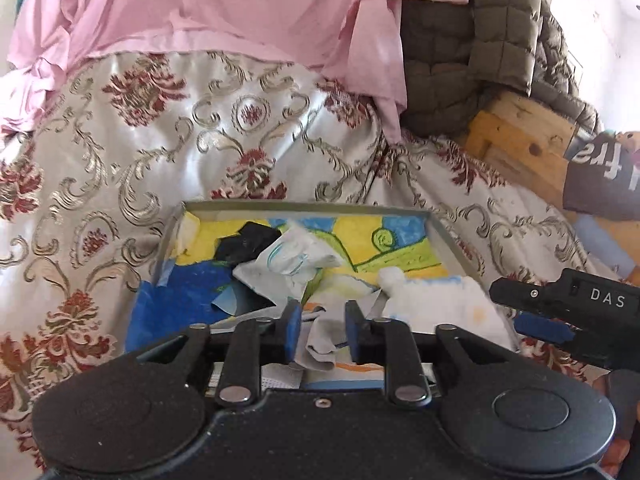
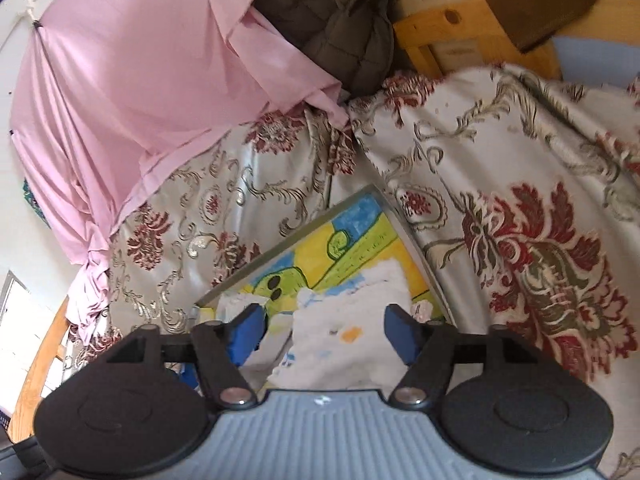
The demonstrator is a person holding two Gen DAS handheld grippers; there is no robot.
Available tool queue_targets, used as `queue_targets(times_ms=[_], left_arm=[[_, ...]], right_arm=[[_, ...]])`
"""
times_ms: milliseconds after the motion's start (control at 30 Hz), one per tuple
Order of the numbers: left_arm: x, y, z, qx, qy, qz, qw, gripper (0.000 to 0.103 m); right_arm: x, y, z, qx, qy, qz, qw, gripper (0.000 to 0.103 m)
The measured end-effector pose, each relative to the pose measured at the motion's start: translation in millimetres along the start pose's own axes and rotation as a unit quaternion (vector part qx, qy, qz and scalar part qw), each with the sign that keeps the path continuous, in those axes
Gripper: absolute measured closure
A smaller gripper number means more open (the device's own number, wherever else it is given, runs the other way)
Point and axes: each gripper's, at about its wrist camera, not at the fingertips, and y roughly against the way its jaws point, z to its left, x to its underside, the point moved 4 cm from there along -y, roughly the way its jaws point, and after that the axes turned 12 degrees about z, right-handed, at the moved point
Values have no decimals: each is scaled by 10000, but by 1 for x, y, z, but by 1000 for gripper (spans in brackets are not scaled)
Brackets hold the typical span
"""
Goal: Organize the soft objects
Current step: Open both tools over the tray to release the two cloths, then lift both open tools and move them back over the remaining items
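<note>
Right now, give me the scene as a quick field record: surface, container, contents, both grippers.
surface: floral bedspread
container: shallow tray with a painted bottom
contents: black cloth, white crumpled cloth, white fluffy cloth
left gripper: jaws partly closed around a grey cloth
right gripper: open, over the white fluffy cloth
background: pink sheet, olive quilted jacket

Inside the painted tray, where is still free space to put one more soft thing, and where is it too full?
Free: the far right of the tray, yellow-green paint between the crumpled white wrapper and the rim, behind the white cloth. Also the blue near-left corner. Crowded: the middle and near edge, around the left gripper.
</note>
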Motion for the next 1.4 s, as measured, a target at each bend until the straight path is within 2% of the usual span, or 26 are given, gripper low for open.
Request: queue_targets(times_ms=[433, 533, 733, 933, 1033, 1200, 1400], left_arm=[[23, 110, -4, 83, 115, -802, 9967, 34], [33, 137, -4, 155, 199, -994, 9947, 25], [61, 181, -9, 237, 226, -1306, 9909, 15], [95, 215, -17, 260, 75, -1552, 9875, 8], [114, 228, -19, 295, 39, -1617, 9864, 5], [147, 241, -20, 291, -42, -1608, 9865, 1], [179, 253, -14, 272, -123, -1511, 9881, 1]], right_arm=[[24, 108, 40, -124, 812, -865, 9929, 1], [38, 131, 45, -147, 967, -1027, 9899, 0], [71, 167, 54, -165, 1304, -1283, 9830, 0], [112, 192, 59, -81, 1640, -1423, 9761, 0], [134, 202, 60, 104, 1797, -1448, 9729, 0], [165, 212, 59, 224, 1909, -1351, 9720, 0], [195, 216, 57, 331, 1935, -1112, 9742, 0]])
